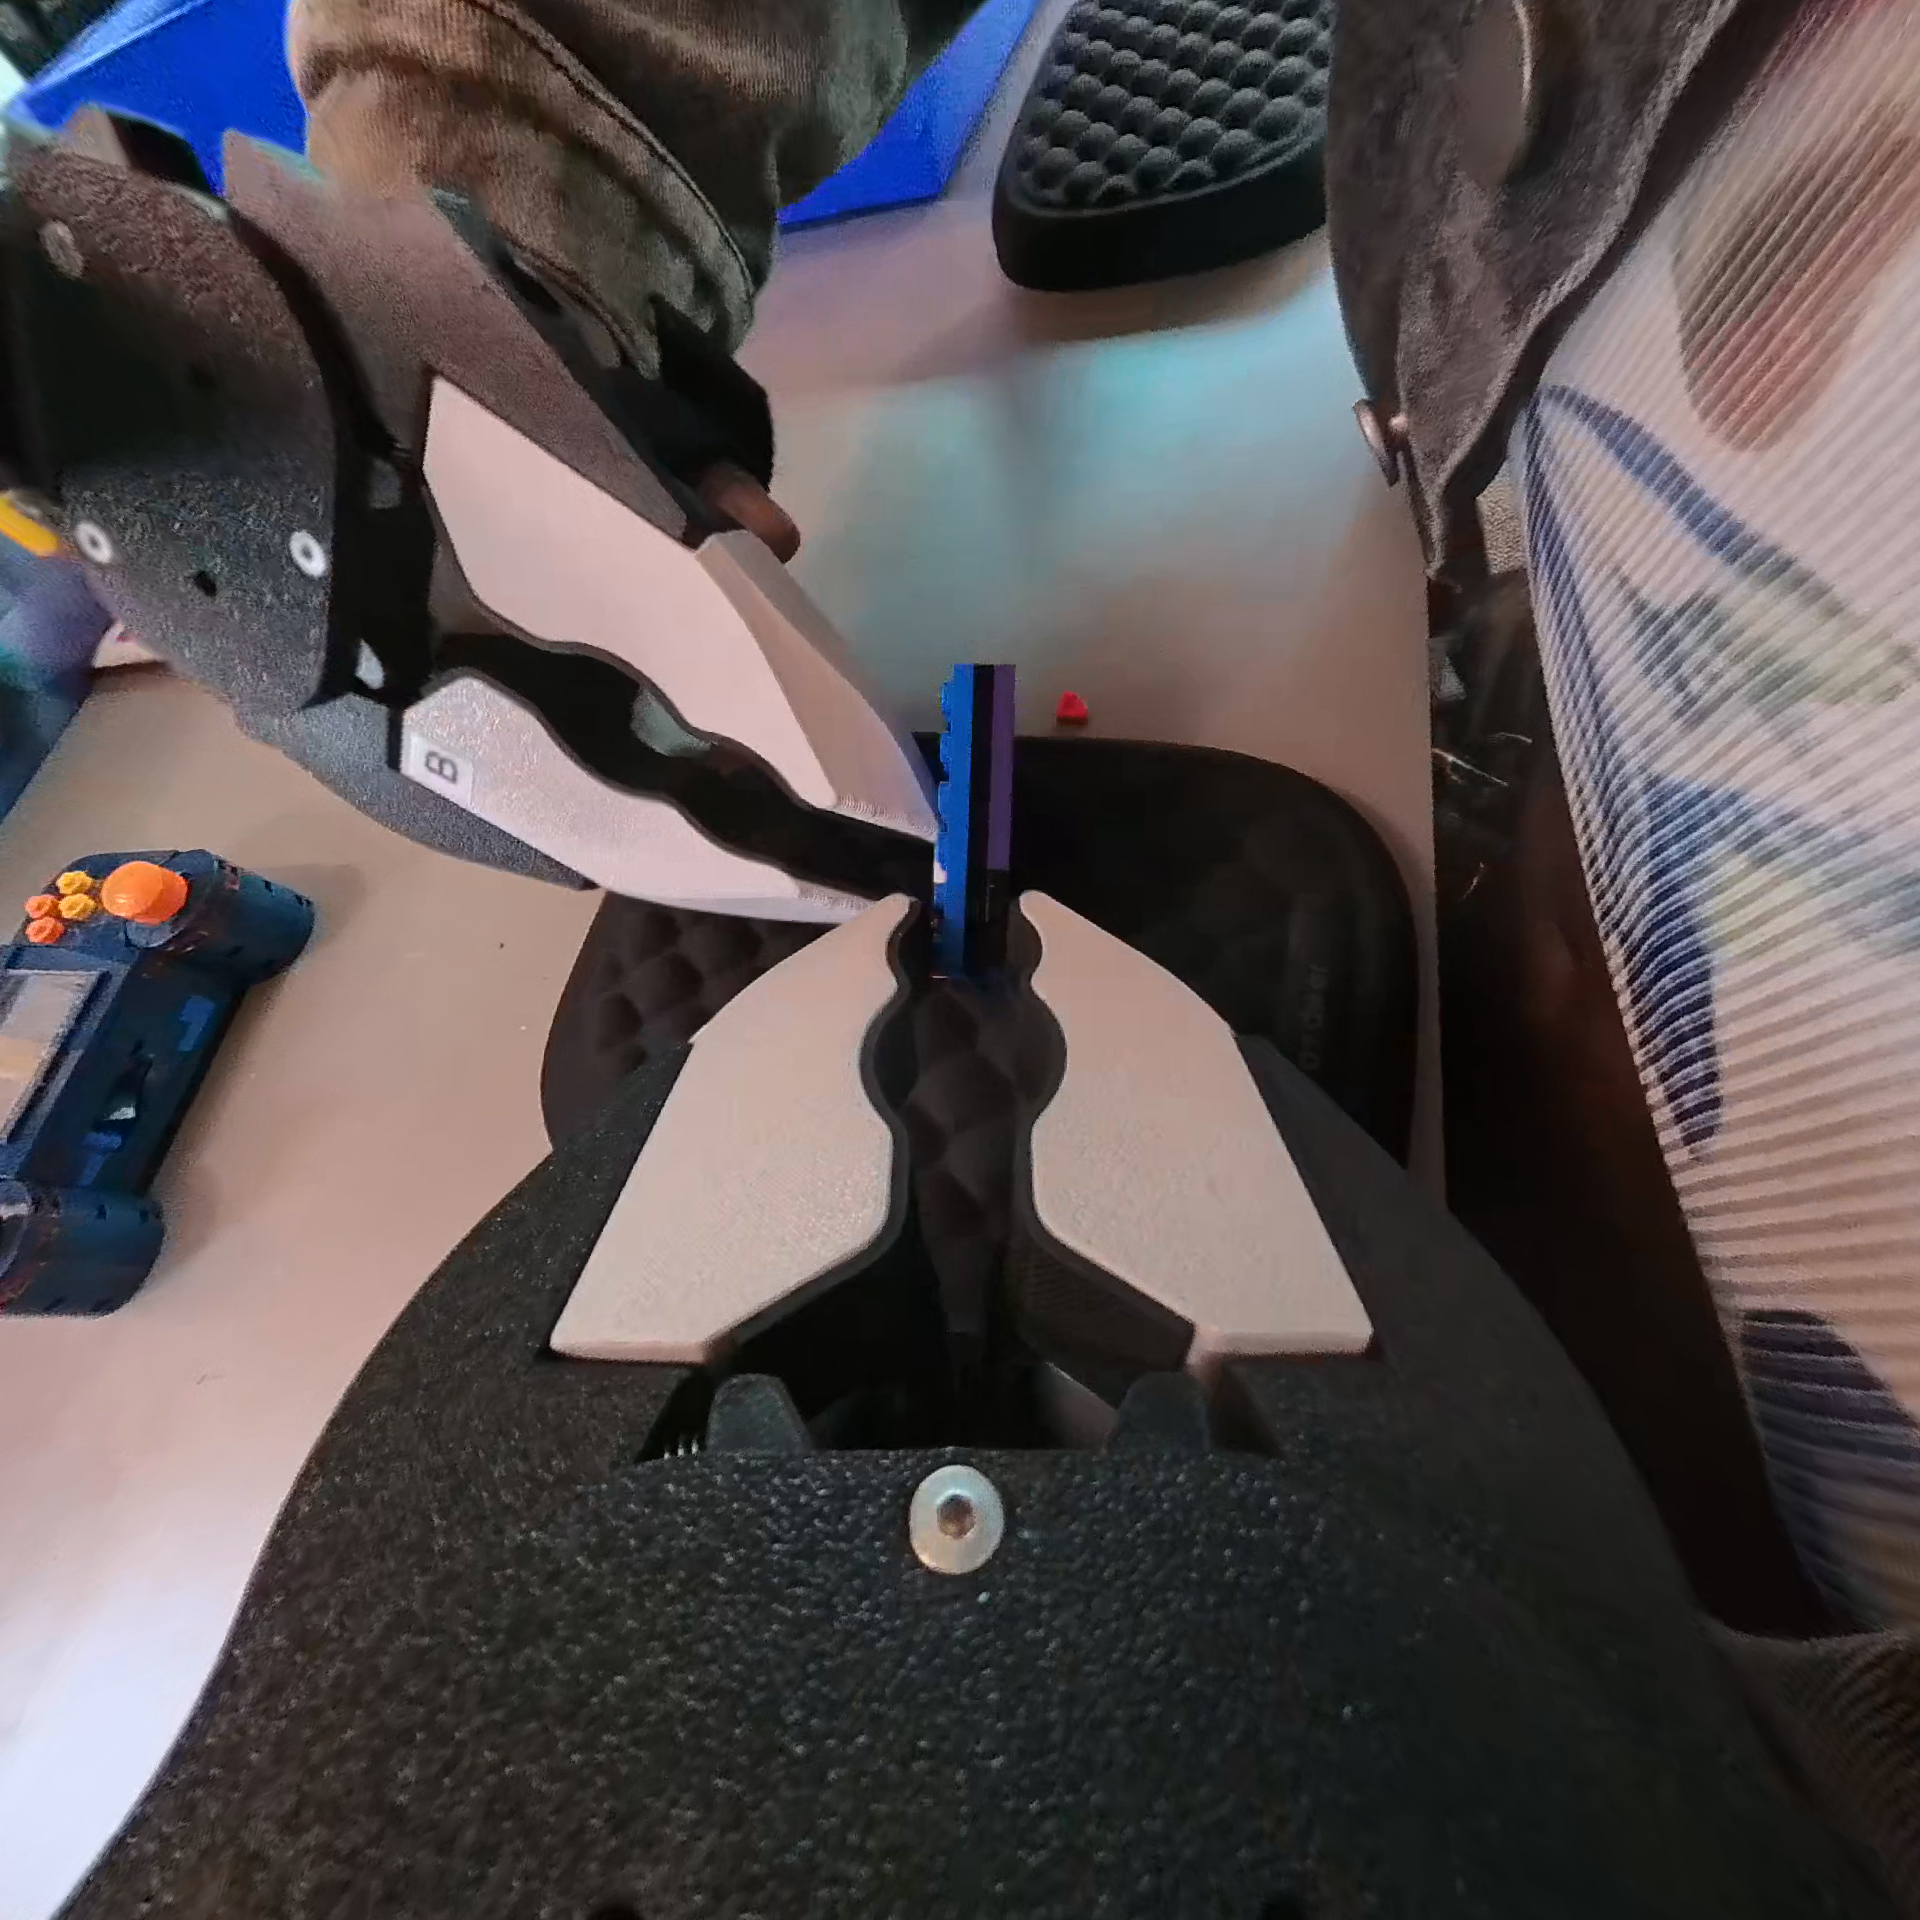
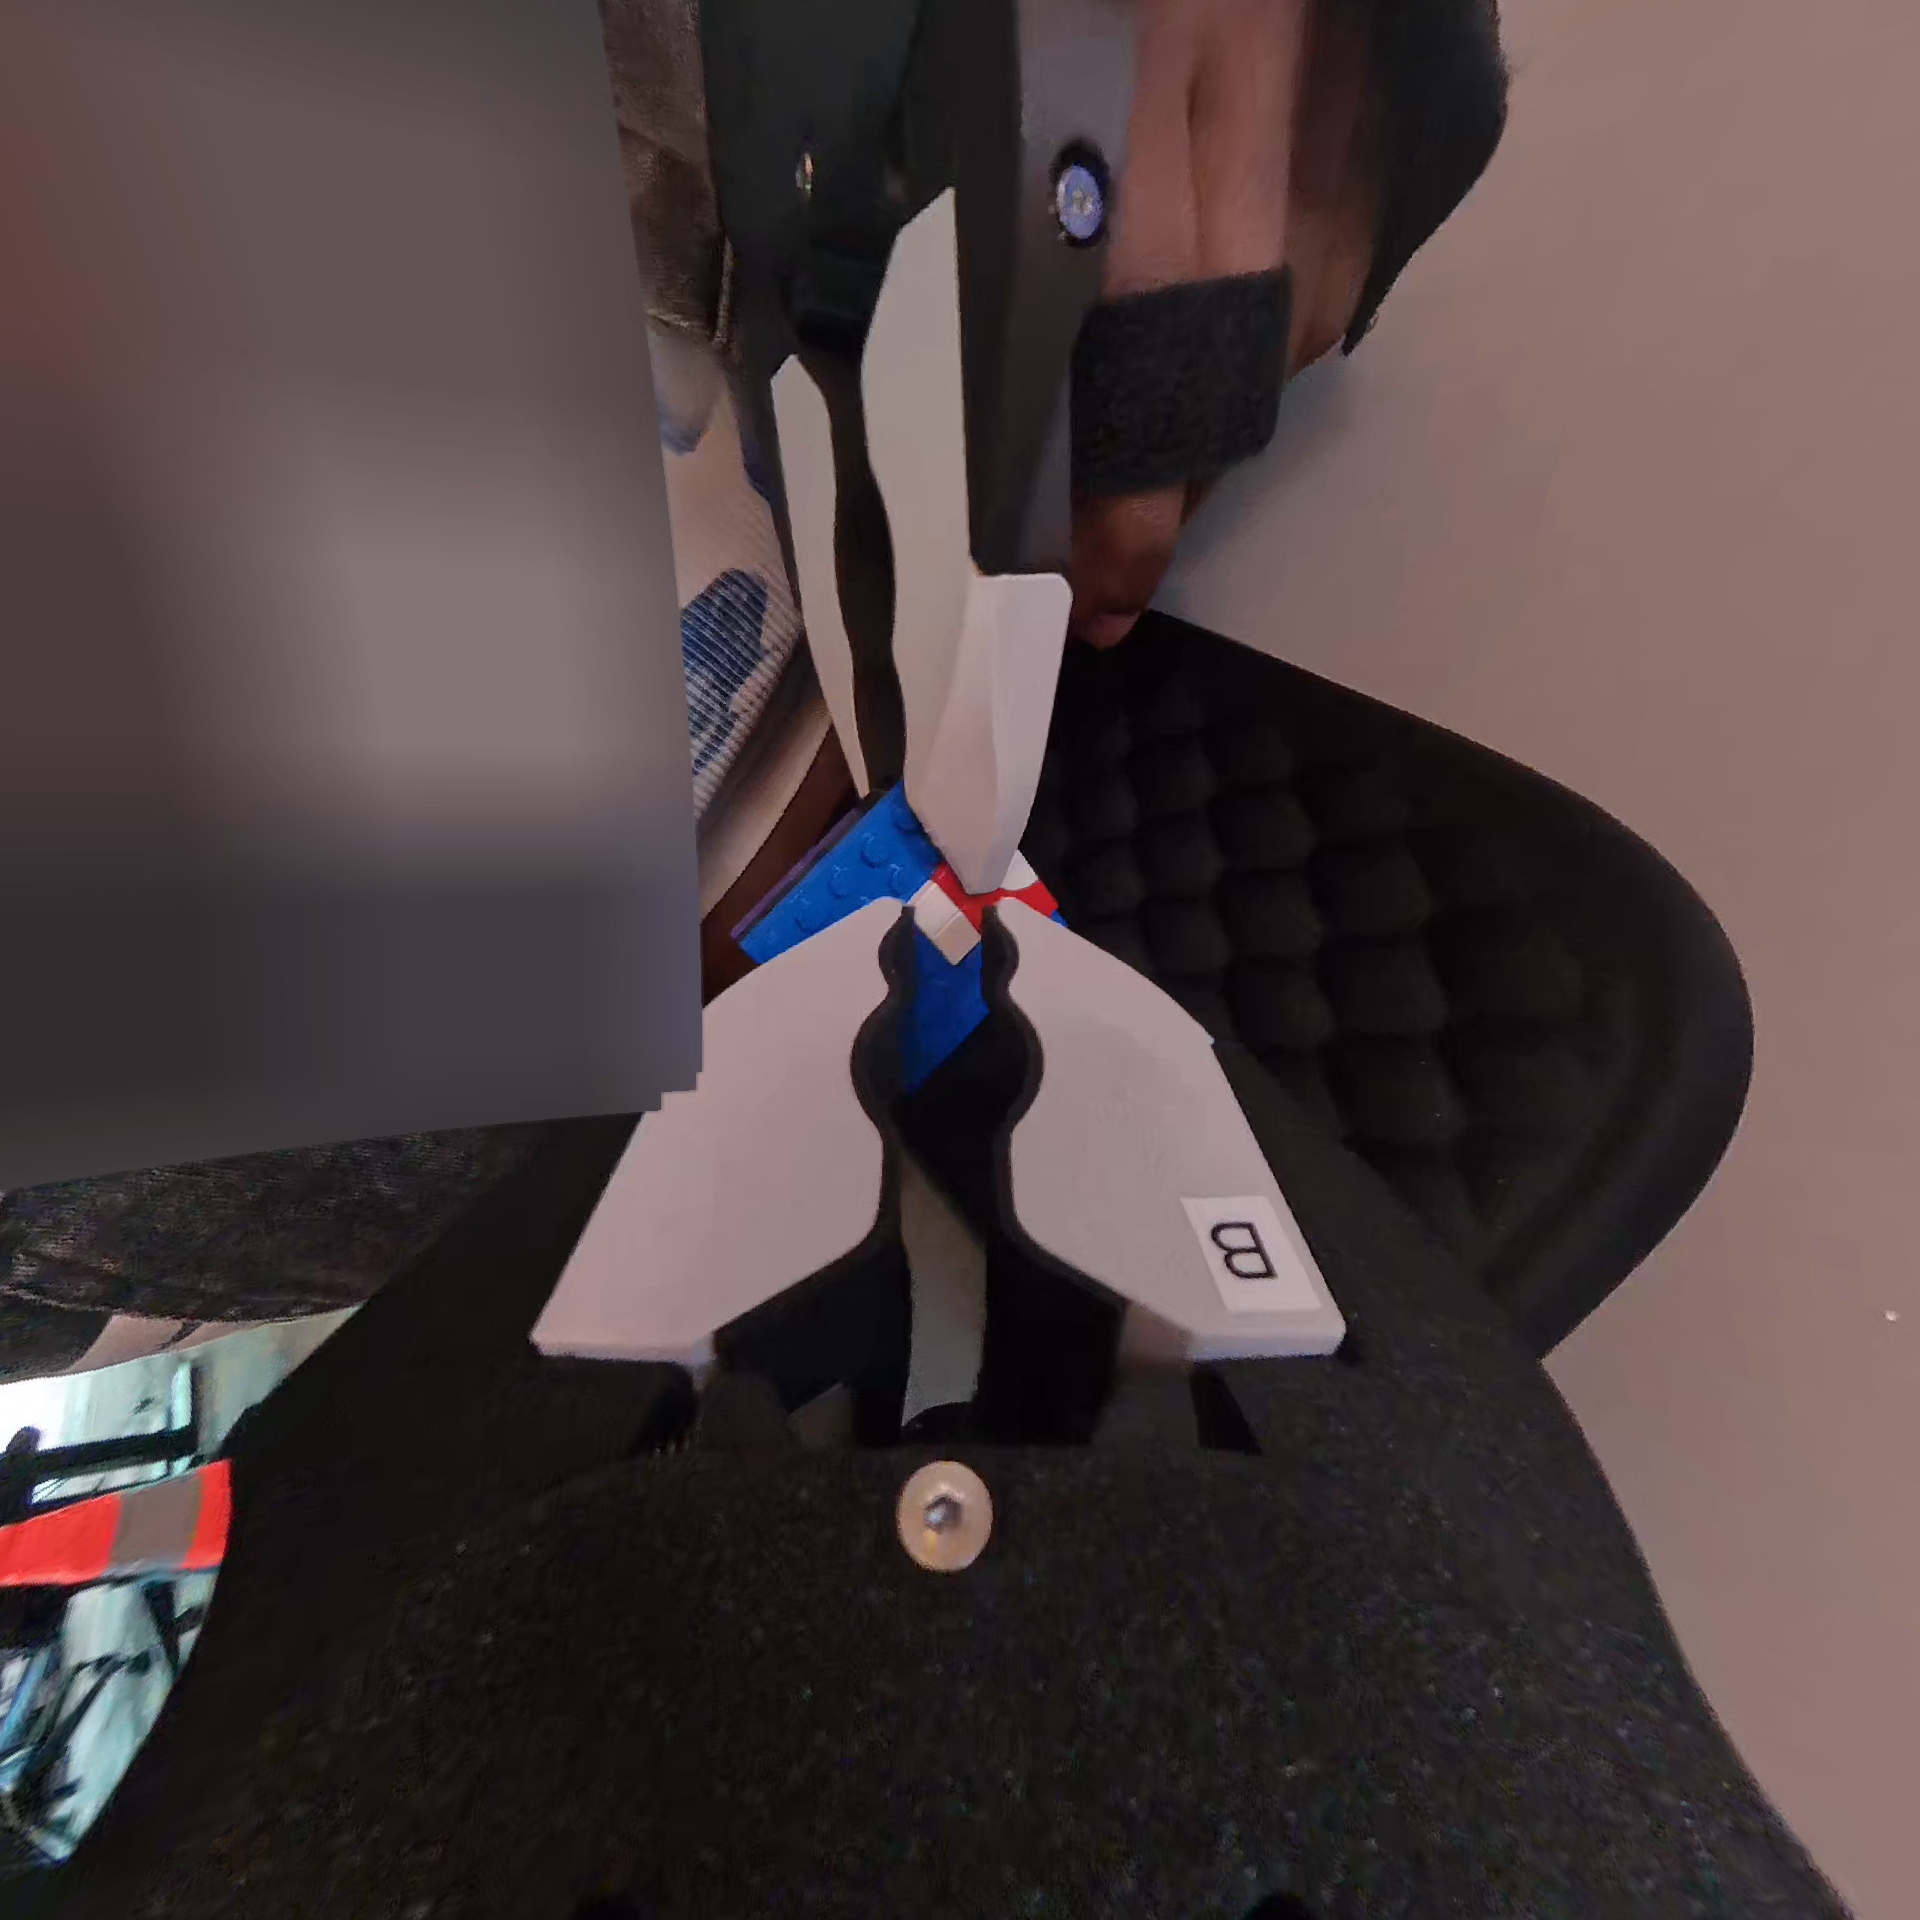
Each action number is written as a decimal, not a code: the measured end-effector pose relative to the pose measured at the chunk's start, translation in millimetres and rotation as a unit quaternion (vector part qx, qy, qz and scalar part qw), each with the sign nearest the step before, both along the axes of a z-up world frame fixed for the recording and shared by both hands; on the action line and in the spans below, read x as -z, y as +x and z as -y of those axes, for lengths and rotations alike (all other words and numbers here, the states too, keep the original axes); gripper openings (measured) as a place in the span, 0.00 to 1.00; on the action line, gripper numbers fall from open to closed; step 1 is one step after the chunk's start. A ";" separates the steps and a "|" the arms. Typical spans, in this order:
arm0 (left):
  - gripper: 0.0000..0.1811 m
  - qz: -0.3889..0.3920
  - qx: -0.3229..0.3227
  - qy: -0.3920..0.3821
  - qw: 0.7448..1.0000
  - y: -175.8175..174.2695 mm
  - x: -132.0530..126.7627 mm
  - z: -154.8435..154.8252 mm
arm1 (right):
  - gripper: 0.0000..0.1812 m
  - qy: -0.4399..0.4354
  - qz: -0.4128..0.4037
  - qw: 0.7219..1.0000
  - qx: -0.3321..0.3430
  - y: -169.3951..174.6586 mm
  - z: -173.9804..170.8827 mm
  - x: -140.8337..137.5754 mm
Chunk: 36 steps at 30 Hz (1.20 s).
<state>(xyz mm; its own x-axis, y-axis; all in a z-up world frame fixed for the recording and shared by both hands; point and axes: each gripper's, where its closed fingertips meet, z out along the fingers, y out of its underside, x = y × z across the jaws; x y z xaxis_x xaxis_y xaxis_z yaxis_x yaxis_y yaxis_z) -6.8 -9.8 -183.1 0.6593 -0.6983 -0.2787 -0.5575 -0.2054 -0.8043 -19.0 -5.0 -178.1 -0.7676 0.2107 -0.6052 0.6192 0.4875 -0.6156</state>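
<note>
Plate stack: blue, black and purple brick plates [image 1: 975, 800], held on edge above black foam tray [image 1: 1247, 883].
Handling: judged light, rigid, slick; best gripped across flat faces.
Left gripper [image 1: 966, 914]: fingers clamped on lower edge.
Right gripper [image 2: 951, 914]: fingers closed on small red-white piece [image 2: 961, 902] against the blue face.
Surroundings: desk [image 1: 1039, 499]; blue toy controller [image 1: 114, 1060] apart.

Both grippers have rough, grainy black plastic bodies and smooth matt pale fingers [image 1: 758, 1143]. The brick plate [image 1: 971, 790] is glossy studded plastic. The black tray [image 2: 1403, 935] holds dimpled matt foam. The tabletop [image 1: 1039, 499] looks smooth. A shiny metal screw [image 1: 956, 1519] sits near.
</note>
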 end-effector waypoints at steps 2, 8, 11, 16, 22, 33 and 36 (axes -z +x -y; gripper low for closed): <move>0.07 0.001 -0.006 -0.002 1.000 0.2 -0.7 0.0 | 0.07 0.009 0.027 1.000 -0.006 0.4 -0.6 0.6; 0.08 -0.004 -0.031 -0.024 0.999 0.7 -1.4 -2.5 | 0.13 0.065 0.098 0.993 -0.027 -0.1 -5.8 4.8; 0.08 -0.006 -0.045 -0.041 0.998 0.7 -0.9 -3.7 | 0.16 0.089 0.143 0.986 -0.022 0.2 -9.3 8.2; 0.08 -0.013 -0.061 -0.059 0.996 -0.4 -1.3 -6.4 | 0.17 0.109 0.197 0.974 -0.013 0.1 -13.5 8.8; 0.08 -0.015 -0.056 -0.055 0.997 -1.6 -0.8 -7.9 | 0.20 0.087 0.234 0.968 -0.005 0.9 -10.6 6.7; 0.07 -0.023 -0.057 -0.044 0.997 -4.7 -0.9 -10.7 | 0.15 0.039 0.295 0.955 -0.008 -0.1 -10.9 7.4; 0.08 -0.022 -0.057 -0.040 0.997 -5.2 -0.5 -10.7 | 0.15 0.048 0.279 0.959 -0.025 3.3 -10.2 8.6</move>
